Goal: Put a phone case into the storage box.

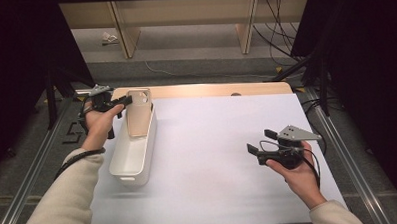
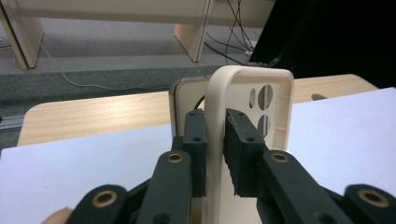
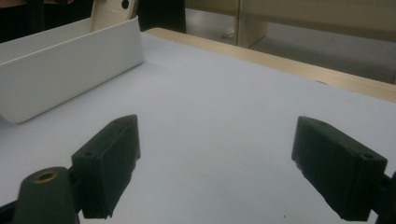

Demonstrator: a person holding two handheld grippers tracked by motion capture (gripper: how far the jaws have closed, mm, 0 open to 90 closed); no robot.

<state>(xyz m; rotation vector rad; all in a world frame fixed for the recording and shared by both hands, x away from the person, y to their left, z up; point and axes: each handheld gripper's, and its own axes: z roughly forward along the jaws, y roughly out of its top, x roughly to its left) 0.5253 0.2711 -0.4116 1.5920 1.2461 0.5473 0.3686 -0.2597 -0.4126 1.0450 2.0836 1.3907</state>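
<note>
Phone case (image 1: 139, 111), cream, stands upright at the far end of a white bin (image 1: 133, 149) on the counter (image 1: 223, 156); from above we see our left claw (image 1: 127, 100) at its edge. Left gripper view: jaws clamp the case's side wall. Right gripper view: our right claw (image 3: 229, 163) gapes wide over bare counter.

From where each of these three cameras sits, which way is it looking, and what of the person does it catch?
High view: above the person's side, facing forward and down on the table; both forearms, left gripper, right gripper.
Left gripper view: rides that gripper, looking along its jaws clamped on the cream phone case; a fingertip at bottom left.
Right gripper view: low over the table, jaws apart, facing the white bin.
Shared: high and right gripper views both show the bin.
</note>
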